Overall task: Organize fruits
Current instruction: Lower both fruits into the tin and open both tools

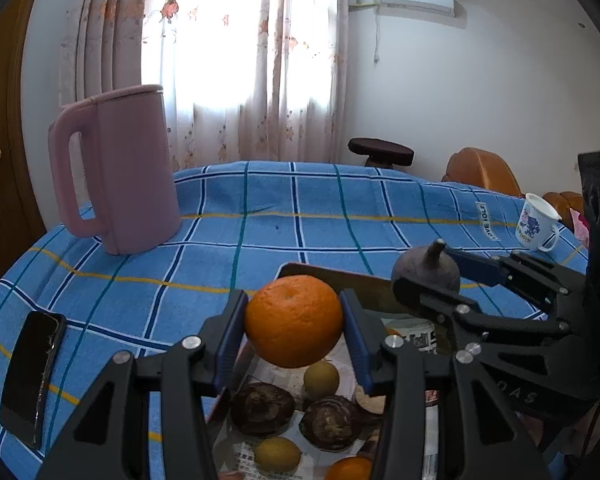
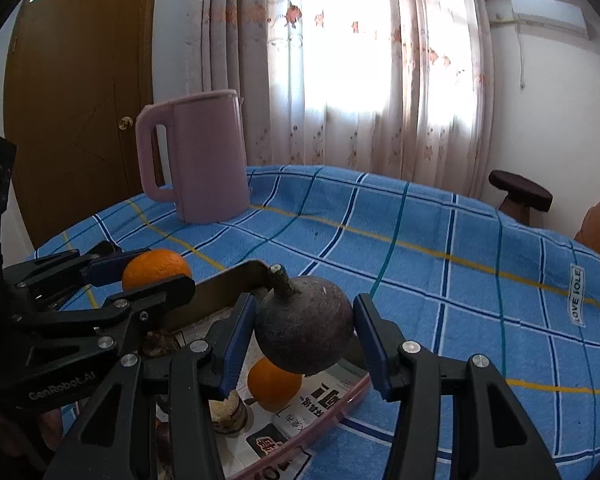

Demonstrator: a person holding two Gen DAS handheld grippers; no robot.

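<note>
My left gripper (image 1: 294, 320) is shut on an orange (image 1: 293, 320) and holds it above a shallow tray (image 1: 320, 274) lined with newspaper. My right gripper (image 2: 305, 330) is shut on a dark purple round fruit with a stem (image 2: 305, 326) and holds it above the same tray (image 2: 228, 284). In the left wrist view the tray holds two dark brown fruits (image 1: 262, 408), two yellow-green fruits (image 1: 321, 378) and another orange (image 1: 348, 469). The right gripper (image 1: 428, 284) with the purple fruit (image 1: 426, 268) shows at the right there. The left gripper (image 2: 156, 276) with its orange (image 2: 156, 266) shows at the left in the right wrist view.
A blue checked cloth (image 1: 300, 220) covers the table. A pink kettle (image 1: 116, 168) stands at the far left. A black phone (image 1: 32, 376) lies at the left edge. A white printed mug (image 1: 536, 222) stands at the far right. A dark stool (image 1: 380, 152) and an orange chair (image 1: 480, 172) stand beyond.
</note>
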